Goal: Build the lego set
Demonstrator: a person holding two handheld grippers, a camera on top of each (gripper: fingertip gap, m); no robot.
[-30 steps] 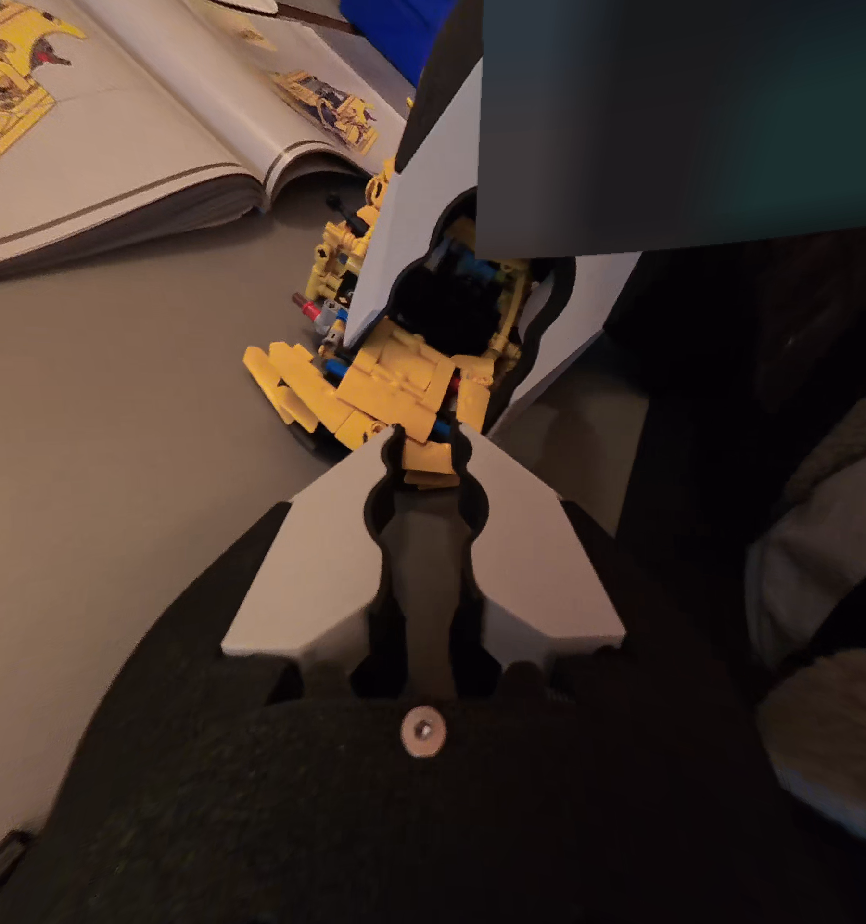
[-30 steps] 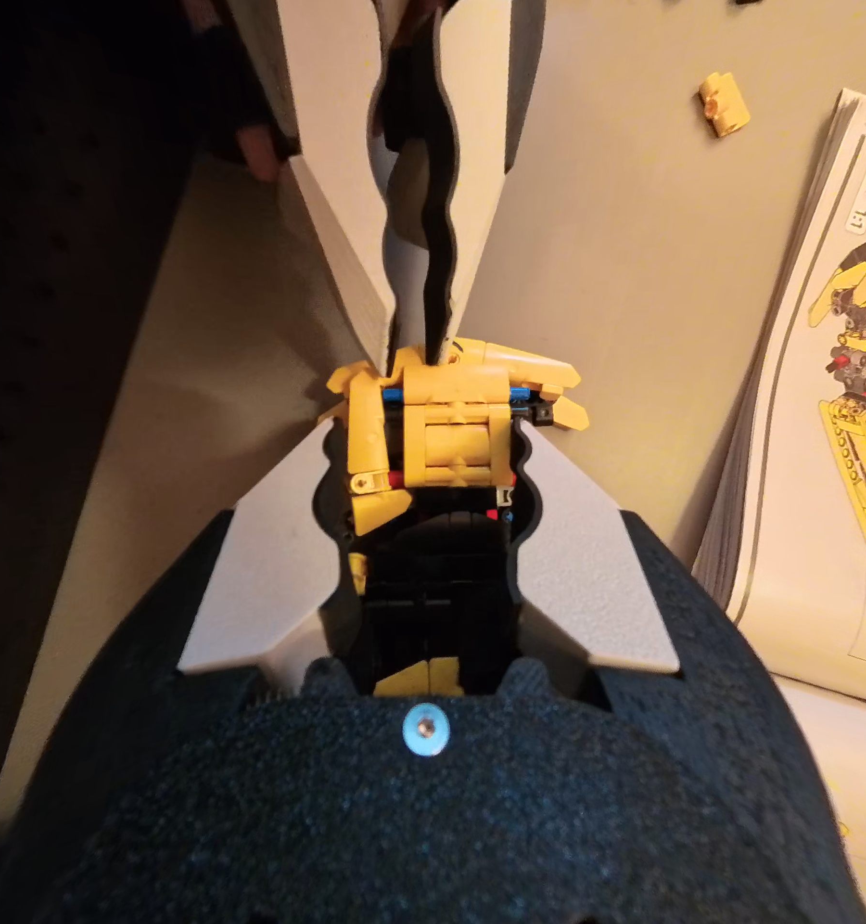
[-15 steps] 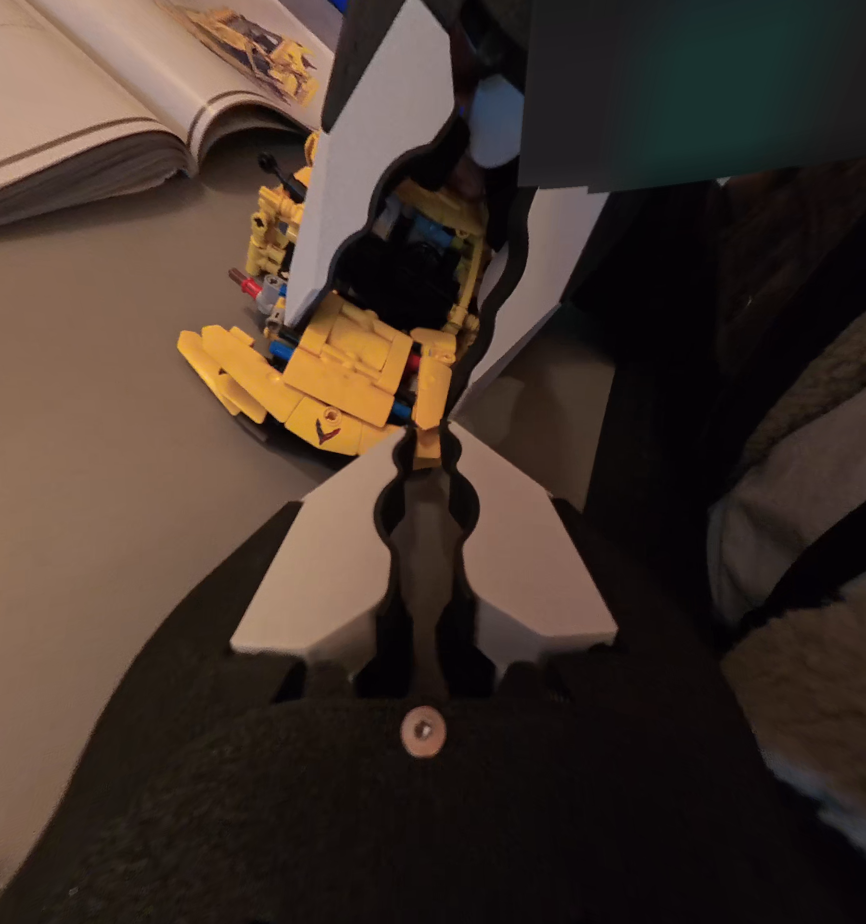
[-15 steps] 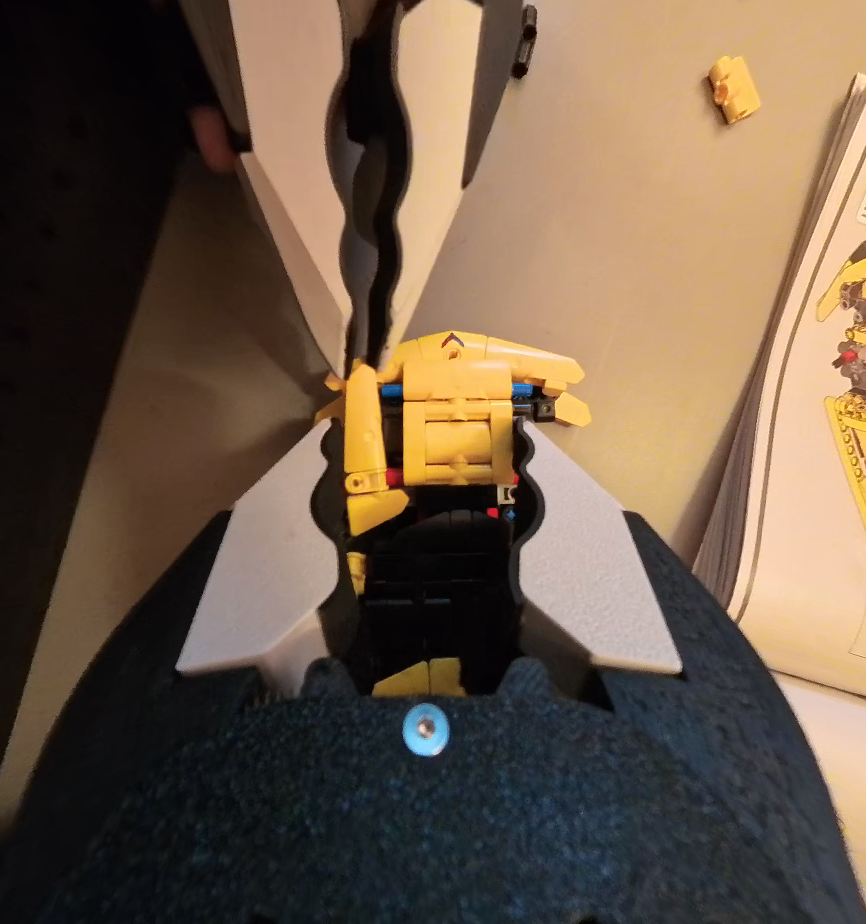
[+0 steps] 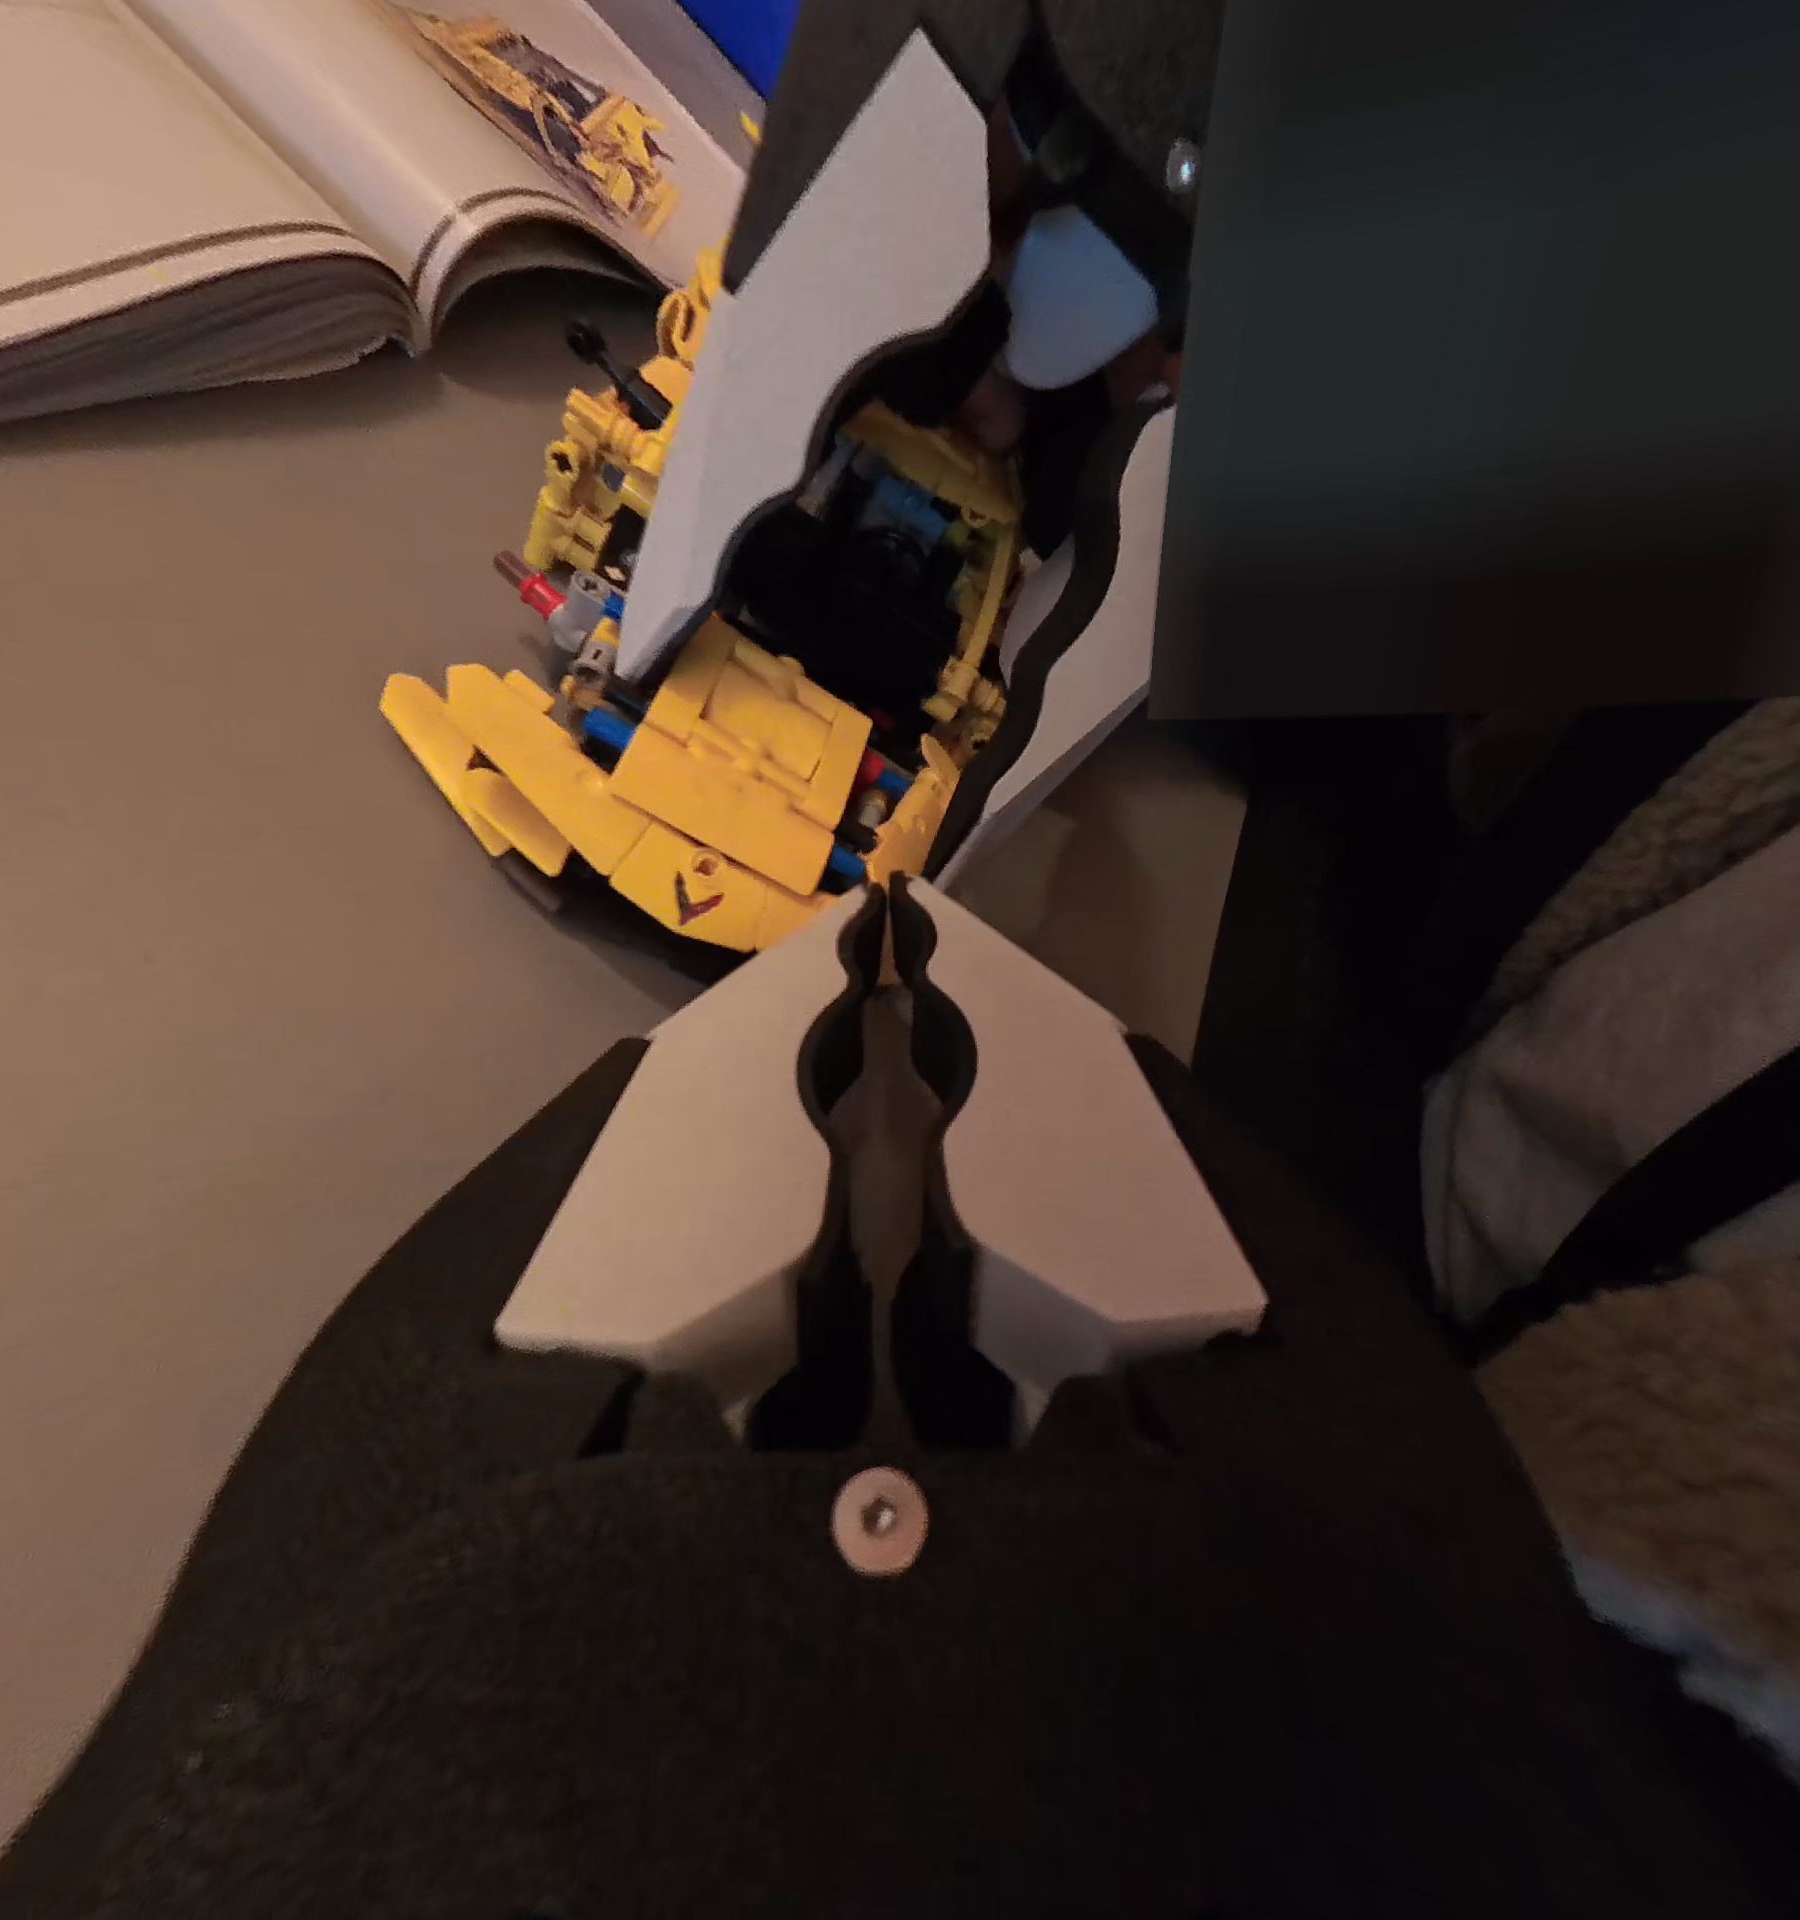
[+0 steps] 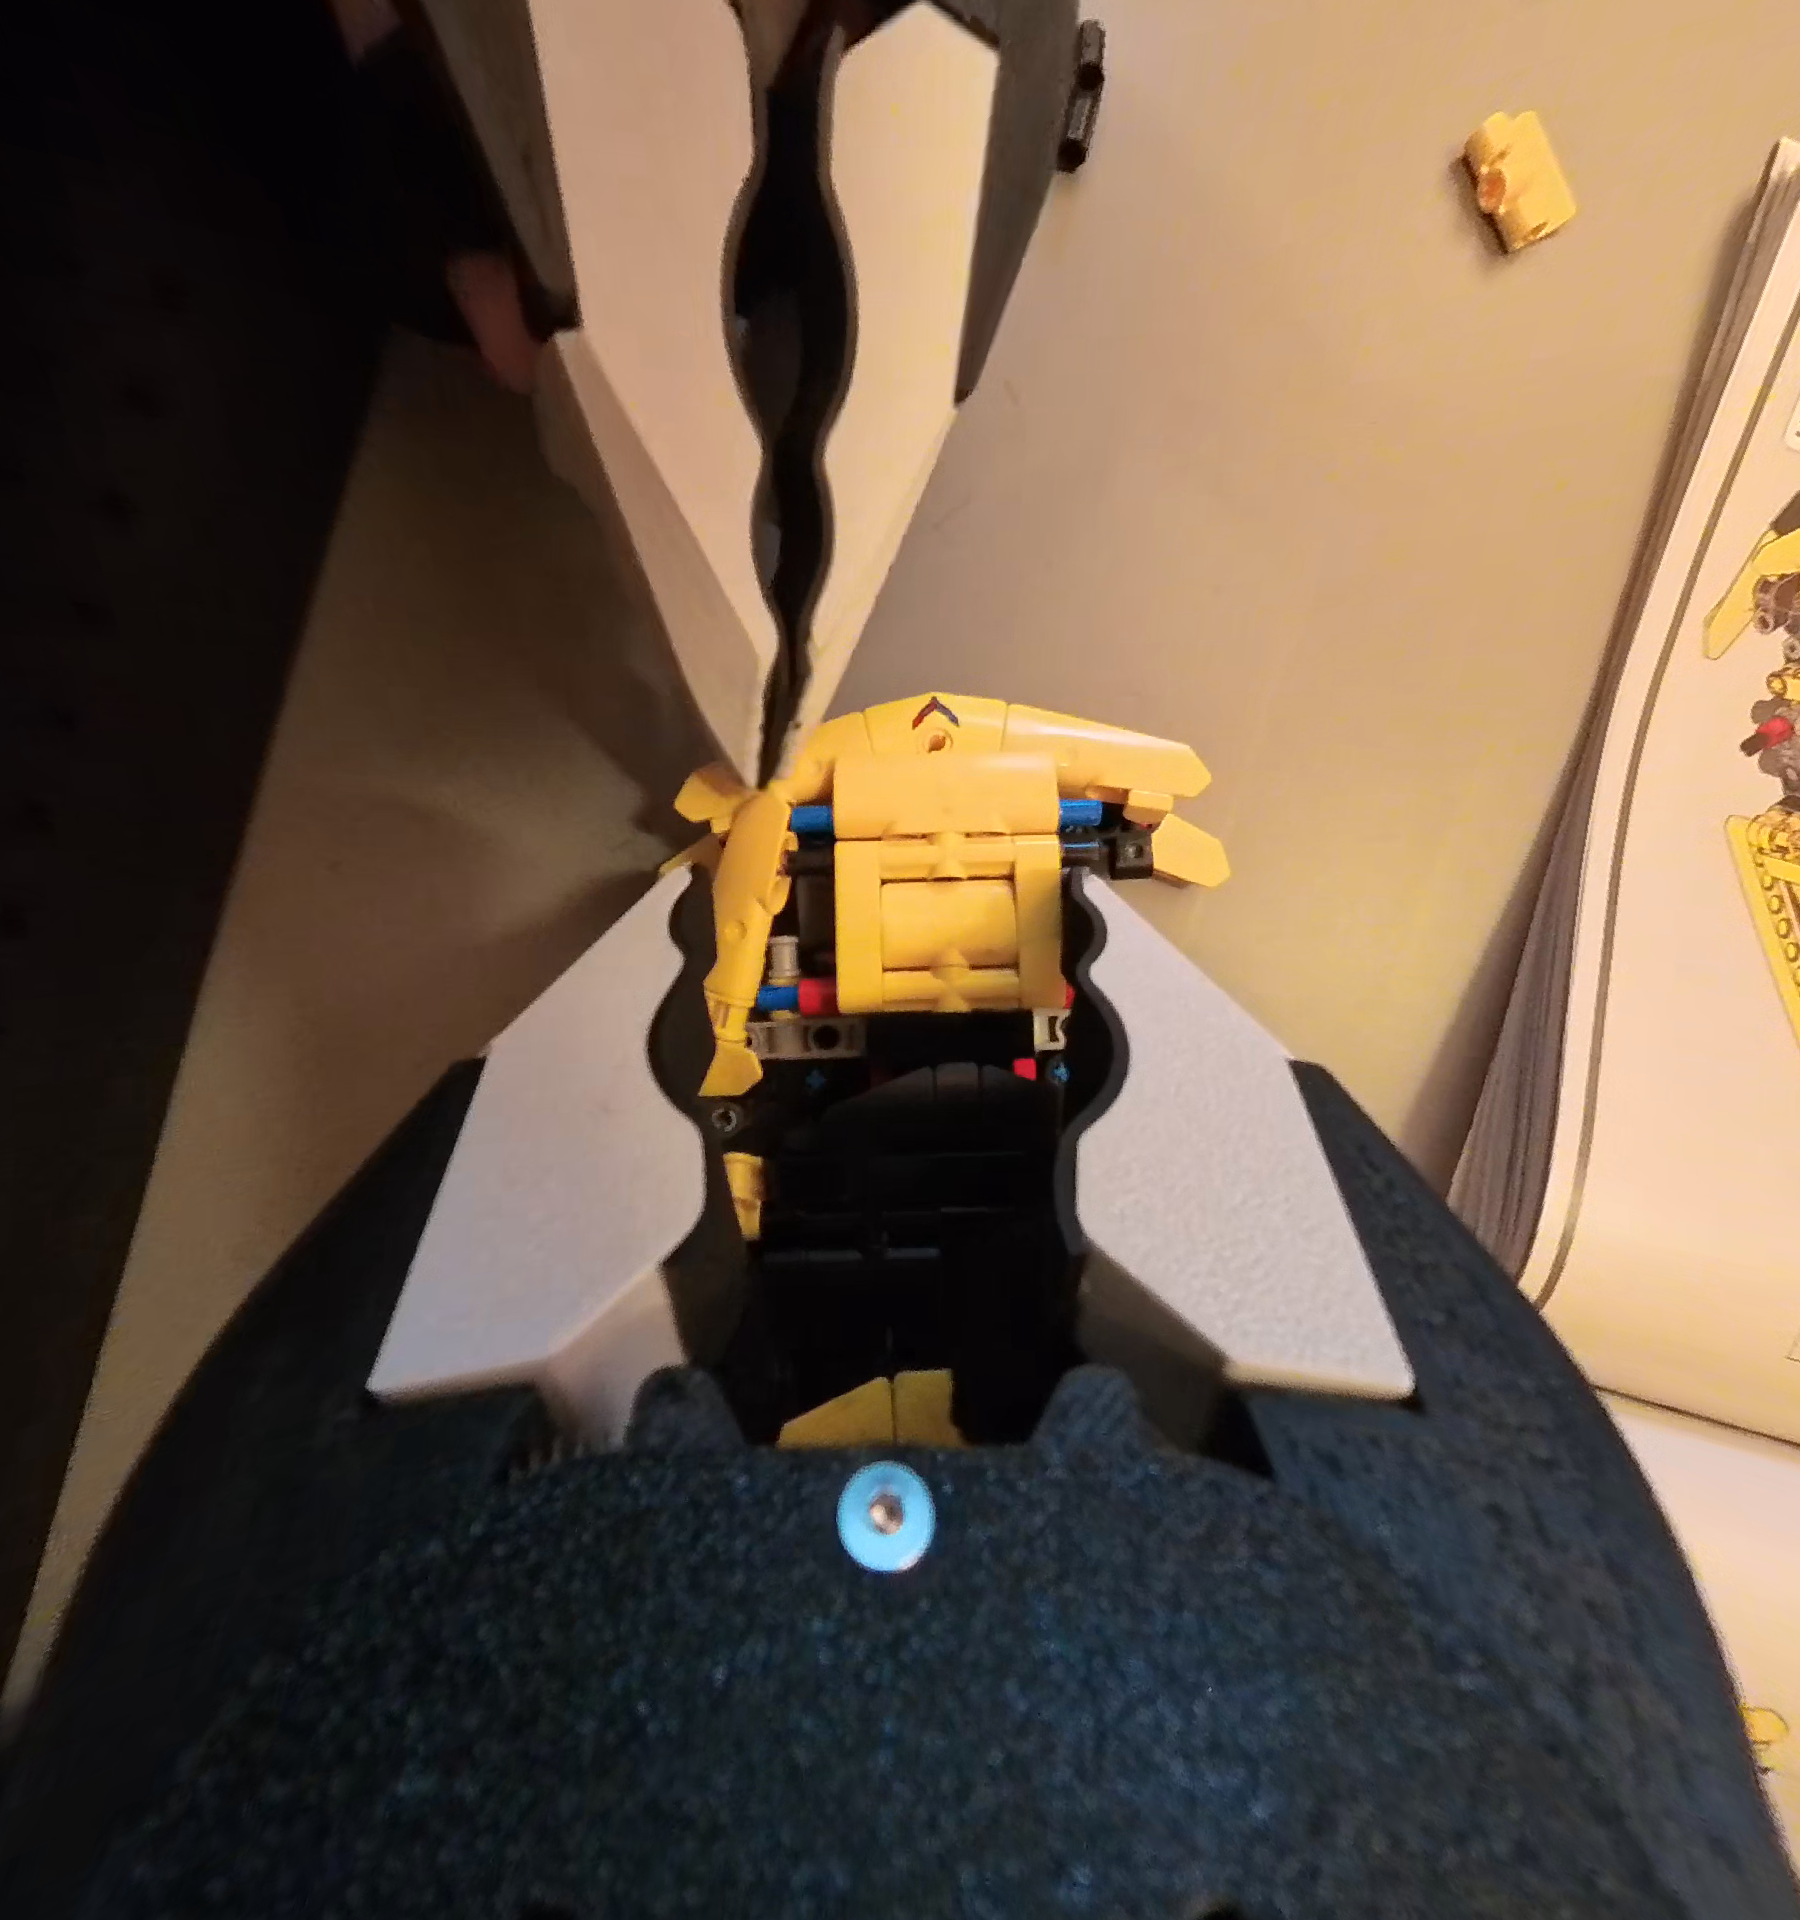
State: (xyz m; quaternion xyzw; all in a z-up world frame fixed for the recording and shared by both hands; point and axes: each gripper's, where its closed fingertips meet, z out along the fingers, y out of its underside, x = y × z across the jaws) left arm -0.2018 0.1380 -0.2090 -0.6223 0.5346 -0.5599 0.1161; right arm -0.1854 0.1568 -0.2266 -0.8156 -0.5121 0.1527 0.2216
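Two grippers, one yellow toy car, one open booklet, plus two loose bits on the tan table (image 6: 1239, 540).

Right wrist view, near to far: right gripper (image 6: 880, 1039) has its fingers spread wide around the car (image 6: 937, 894) and clamped on both its sides; the car's black rear sits deep btwn the fingers and its yellow nose sticks out past the tips. At the nose's left corner the left gripper (image 6: 771, 774) comes in from the far side, tips pressed nearly together on a thin yellow panel (image 6: 719, 816) at the car's edge. Farther right: one small yellow brick (image 6: 1519, 182) lying alone on the table, and one small black pin (image 6: 1083, 94) near the top, just beside the left gripper's body. The booklet (image 6: 1706, 831) lies along the right edge, well apart from the car.

Left wrist view: left gripper (image 5: 885, 904) tips almost touching, w/ a sliver of yellow btwn them, right at the car's (image 5: 730, 769) near corner. Beyond it the right gripper (image 5: 823, 727) straddles the car. The booklet (image 5: 200, 208) lies far left.
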